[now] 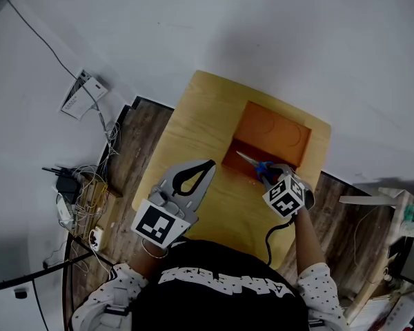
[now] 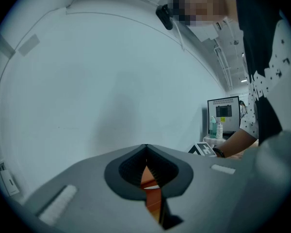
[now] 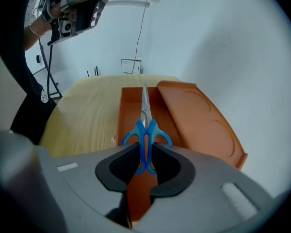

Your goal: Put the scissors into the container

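Currently held: scissors (image 3: 145, 130), blue handle loops pinched between the jaws of the right gripper (image 3: 145, 150), blades closed and pointing to 12 o'clock in the right gripper view.
Scissors' place: in the air over the orange container (image 3: 122, 115), not yet down inside it, as far as I can judge.
Grip risk: only the rounded loops are clamped, so the long blades may swing or slip if the hand tilts.
Entry risk: the trough looks narrow; the tip could catch its far wall or the rim and leave the scissors lying across the edge.
Lid (image 3: 199, 120): open, at 2 o'clock of the scissors; a knock from blade or jaw might tip it shut.
Container slip: nothing steadies it on the wooden table (image 3: 82, 115), so a push could slide it.
Left gripper (image 2: 145, 148): jaws closed tip to tip on nothing, held well apart at 8 o'clock of the container in the head view.
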Demonstrator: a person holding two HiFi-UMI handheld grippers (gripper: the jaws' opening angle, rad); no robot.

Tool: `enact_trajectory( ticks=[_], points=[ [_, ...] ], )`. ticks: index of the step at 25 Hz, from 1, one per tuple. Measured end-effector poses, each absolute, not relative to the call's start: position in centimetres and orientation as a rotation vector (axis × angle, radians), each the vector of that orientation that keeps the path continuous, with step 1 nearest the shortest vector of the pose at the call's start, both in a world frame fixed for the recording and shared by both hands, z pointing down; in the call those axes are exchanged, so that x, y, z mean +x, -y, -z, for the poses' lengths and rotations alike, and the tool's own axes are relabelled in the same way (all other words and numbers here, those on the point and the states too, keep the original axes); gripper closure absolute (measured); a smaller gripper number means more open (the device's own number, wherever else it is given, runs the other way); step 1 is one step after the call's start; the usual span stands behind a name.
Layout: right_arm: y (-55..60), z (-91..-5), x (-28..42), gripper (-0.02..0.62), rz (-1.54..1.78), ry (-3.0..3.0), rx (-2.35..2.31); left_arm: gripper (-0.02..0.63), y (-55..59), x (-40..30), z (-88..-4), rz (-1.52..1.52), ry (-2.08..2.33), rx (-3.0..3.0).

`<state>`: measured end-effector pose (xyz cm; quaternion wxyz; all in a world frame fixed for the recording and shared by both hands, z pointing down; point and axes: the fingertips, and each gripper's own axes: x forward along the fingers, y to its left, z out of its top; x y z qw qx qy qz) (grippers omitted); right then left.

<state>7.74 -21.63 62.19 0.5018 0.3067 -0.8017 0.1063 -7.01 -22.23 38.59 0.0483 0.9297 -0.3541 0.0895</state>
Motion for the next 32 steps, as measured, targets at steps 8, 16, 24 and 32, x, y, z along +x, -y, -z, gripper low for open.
enact_trajectory(
  ticks=[8,16,24,32],
  points=[
    [22.0,-63.2,8.1,0.502,-0.276,1.900,0.712,0.606,22.1,-7.2,-38.7,-0.261,1.077,2.835],
    [21.9,-63.9,8.0,0.502,-0.295,1.833,0.669,0.606,21.9,-7.9,-38.6,-0.262,1.091,2.830],
    [21.6,-64.9,8.3,0.501,-0.233,1.736,0.569,0.606,21.4,-8.1,-38.1,-0.230,1.075,2.836],
    [22.0,-64.8,8.3,0.500,-0.225,1.744,0.593,0.606,21.3,-8.5,-38.1,-0.229,1.077,2.832]
  ],
)
